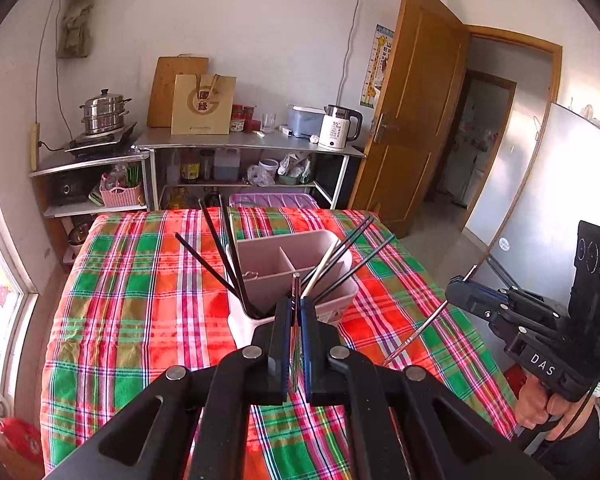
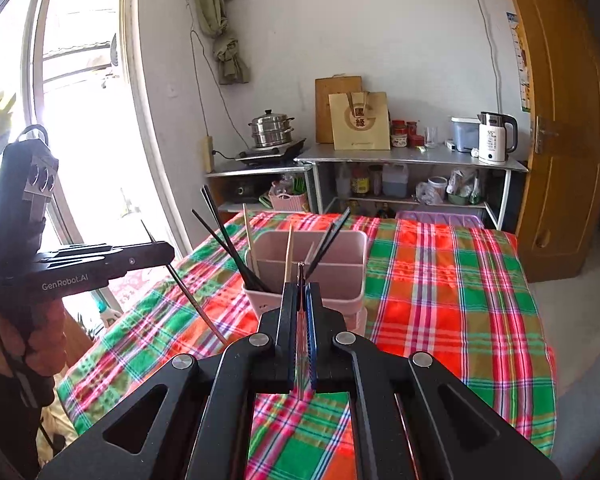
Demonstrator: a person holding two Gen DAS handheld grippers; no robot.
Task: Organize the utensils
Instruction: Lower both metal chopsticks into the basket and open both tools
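Holder [image 1: 296, 268], pink and divided, sits centre frame on the plaid cloth [image 1: 140, 300], black chopsticks [image 1: 220, 248] fanning out over its rim. Left gripper [image 1: 297, 308] is pinched tight on a thin dark chopstick [image 1: 296, 286]; right gripper [image 2: 300, 292] likewise clamps a thin stick [image 2: 300, 276]. Both sticks' lower ends are hidden by the fingers. Shelf clutter and kettle [image 1: 338, 126] sit upper centre.
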